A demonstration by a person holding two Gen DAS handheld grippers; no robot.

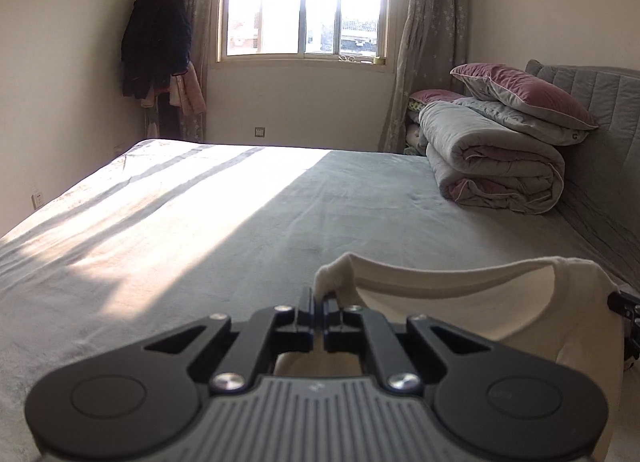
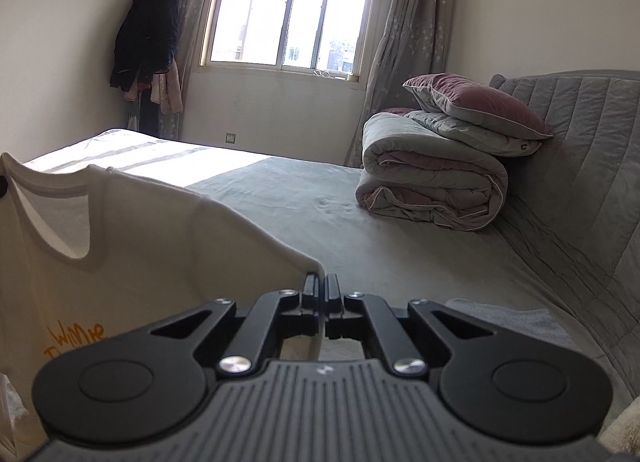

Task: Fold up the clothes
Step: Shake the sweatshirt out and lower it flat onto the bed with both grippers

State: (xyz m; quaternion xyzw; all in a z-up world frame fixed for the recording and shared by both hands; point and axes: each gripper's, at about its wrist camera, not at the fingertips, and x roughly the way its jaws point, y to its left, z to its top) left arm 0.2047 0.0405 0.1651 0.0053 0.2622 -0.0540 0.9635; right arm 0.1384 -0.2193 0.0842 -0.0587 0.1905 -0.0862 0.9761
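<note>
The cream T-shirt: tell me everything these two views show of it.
The cream T-shirt is soft knit with a ribbed round neckline and orange lettering low on its front. It hangs spread between the grippers above the grey bed: the left gripper is shut on one shoulder, the right gripper on the other. The neckline sags open between them. Its lower part is out of view.

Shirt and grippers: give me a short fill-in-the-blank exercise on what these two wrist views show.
1. Both grippers are shut on a cream ____, the left gripper at one shoulder, the right gripper at the other.
2. The print on the shirt is ____ in colour.
3. The folded quilt lies on the bed with a ____ on top.
4. A dark jacket hangs to the left of the ____.

Missing words: shirt; orange; pillow; window
</note>
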